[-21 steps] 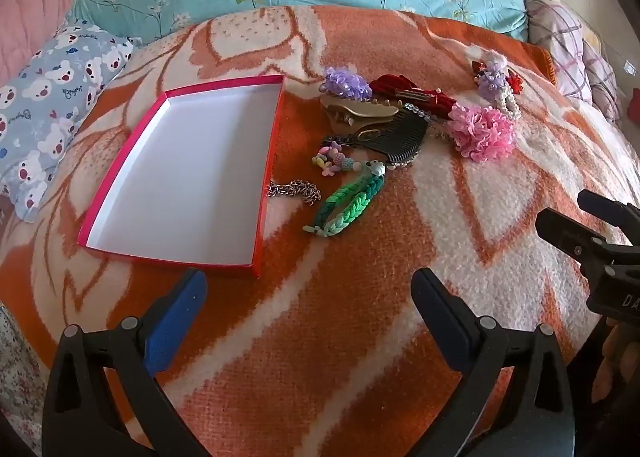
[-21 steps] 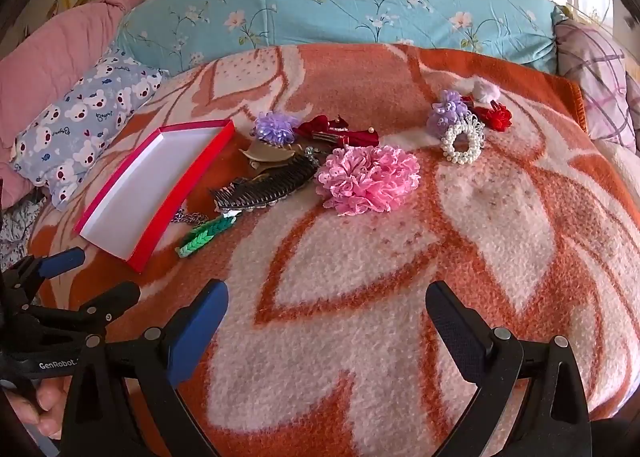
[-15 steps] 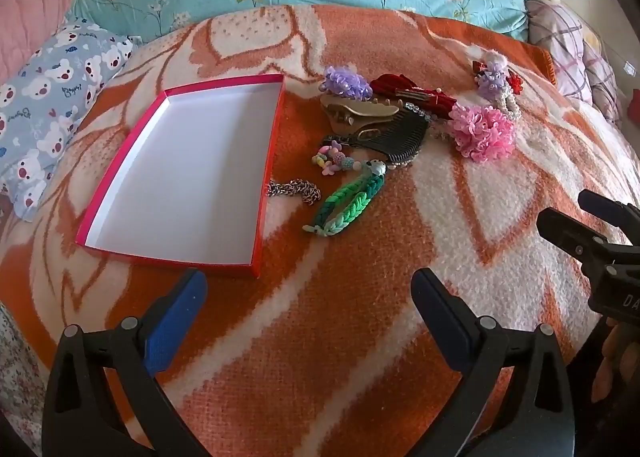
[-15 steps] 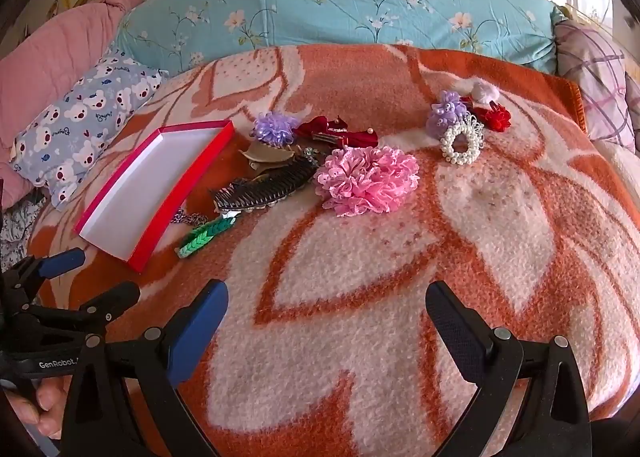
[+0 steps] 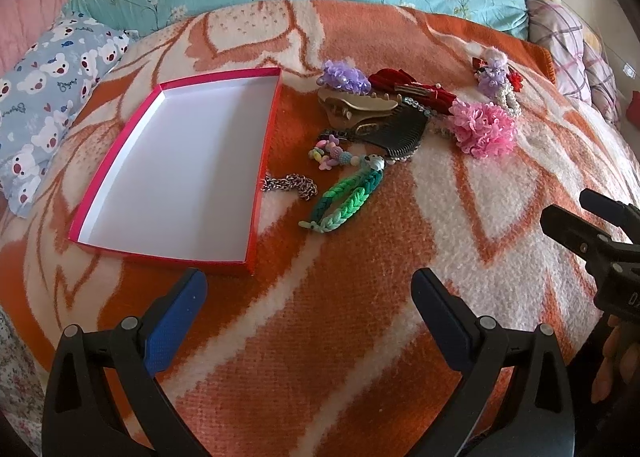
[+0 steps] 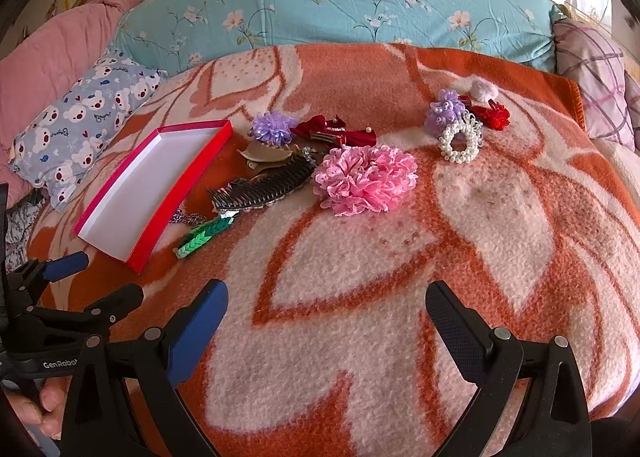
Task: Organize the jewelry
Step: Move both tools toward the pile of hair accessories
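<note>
A shallow red cardboard box with a white inside (image 5: 180, 173) is seen lying open on the orange-and-cream patterned blanket (image 5: 360, 337) of the bed, with nothing in it. The jewelry and hair pieces are gathered on the blanket just to the right of the box: a silver chain (image 5: 290, 185) touching the box's right wall, a green braided band (image 5: 348, 197) beside it, a small pastel beaded charm (image 5: 330, 155), a black toothed comb (image 5: 400, 133), a beige claw clip (image 5: 356, 107), a lilac fabric flower (image 5: 344, 75), a dark red bow clip (image 5: 416, 91) and a pink ruffled scrunchie (image 5: 482, 129). Further right, apart from that heap, a white pearl-bead ring (image 6: 460, 143) lies against a purple plush ornament (image 6: 444, 111) and a small red flower clip (image 6: 494, 115).

The left tongs (image 5: 308, 317) are held above bare blanket, near the box's front corner, their blue-padded fingers spread wide with nothing between them. The right tongs (image 6: 326, 323) are likewise held released and empty over the blanket, well short of the scrunchie.

Compared with the earlier frames, no difference is found: both tongs have kept their place and spread, and every piece lies as before.
</note>
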A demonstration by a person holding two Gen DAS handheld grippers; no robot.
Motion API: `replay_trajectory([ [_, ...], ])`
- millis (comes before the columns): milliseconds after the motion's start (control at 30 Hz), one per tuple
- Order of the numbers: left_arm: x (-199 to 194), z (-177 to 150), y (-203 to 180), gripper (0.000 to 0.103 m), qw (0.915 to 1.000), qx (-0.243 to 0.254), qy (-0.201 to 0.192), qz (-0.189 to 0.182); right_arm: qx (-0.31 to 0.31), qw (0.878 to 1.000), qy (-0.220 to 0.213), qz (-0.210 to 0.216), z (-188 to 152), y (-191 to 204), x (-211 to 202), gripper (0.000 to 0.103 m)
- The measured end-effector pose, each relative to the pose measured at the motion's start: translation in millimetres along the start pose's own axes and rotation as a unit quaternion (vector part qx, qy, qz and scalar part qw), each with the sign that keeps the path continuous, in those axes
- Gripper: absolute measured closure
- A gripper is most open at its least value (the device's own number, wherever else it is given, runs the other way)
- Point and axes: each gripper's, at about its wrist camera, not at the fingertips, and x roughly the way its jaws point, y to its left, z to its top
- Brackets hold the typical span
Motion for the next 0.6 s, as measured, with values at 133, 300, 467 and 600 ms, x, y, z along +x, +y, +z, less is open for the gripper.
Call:
replay_trajectory([
  [133, 1.1, 0.0, -1.0, 0.0, 1.0, 0.002, 0.001, -0.003, 0.001, 1.0, -0.001, 0.0, -3.2, -0.8, -0.2, 0.003],
  [300, 2.4, 0.4, -0.3, 0.0, 1.0, 0.0, 0.001, -0.005, 0.001, 1.0, -0.003, 0.002, -0.8, -0.5, 1.8, 0.003],
  [467, 5.8, 1.1, 0.5, 0.0, 1.0, -0.002, 0.005, -0.008, 0.004, 1.0, 0.005, 0.002, -0.2, 0.4, 4.7, 0.003],
  [600, 8.2, 2.0, 1.6, 0.0, 0.9999, -0.001, 0.006, -0.012, 0.008, 1.0, 0.0, 0.006, 0.8, -2.2, 5.4, 0.003],
])
